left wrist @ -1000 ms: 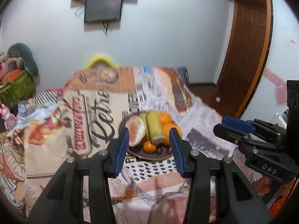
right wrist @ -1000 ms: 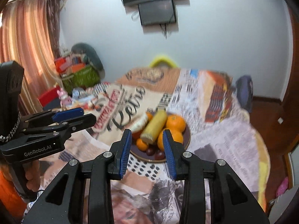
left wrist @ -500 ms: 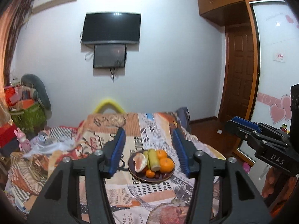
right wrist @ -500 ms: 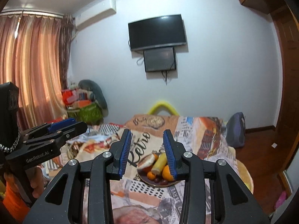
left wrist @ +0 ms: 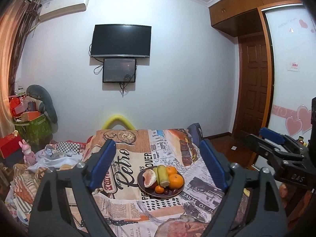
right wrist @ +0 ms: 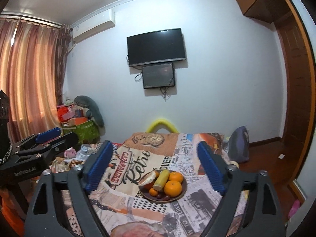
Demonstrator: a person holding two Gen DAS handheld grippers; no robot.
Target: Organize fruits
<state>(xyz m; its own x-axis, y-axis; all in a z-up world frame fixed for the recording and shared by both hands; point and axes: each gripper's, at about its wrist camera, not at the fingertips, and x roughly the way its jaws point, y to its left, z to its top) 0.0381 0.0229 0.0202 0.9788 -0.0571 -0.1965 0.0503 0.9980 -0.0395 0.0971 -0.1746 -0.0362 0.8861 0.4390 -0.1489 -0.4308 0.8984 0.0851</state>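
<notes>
Surface: printed cloth (left wrist: 128, 203), frame bottom.
Plate (left wrist: 173, 194): centre; fruit heaped.
Left gripper (left wrist: 157, 166): wide open, empty.
Right gripper (right wrist: 156, 166): same.
Advice: descend centred on one orange (right wrist: 172, 188).

Hanging on the pale wall (left wrist: 177, 79): a dark television (left wrist: 120, 40) above a smaller screen (left wrist: 119, 70). Glowing at left, pink curtains (right wrist: 25, 75). Standing at right, a wooden door (left wrist: 254, 90). Covering the table, a newsprint cloth (right wrist: 177, 158).
</notes>
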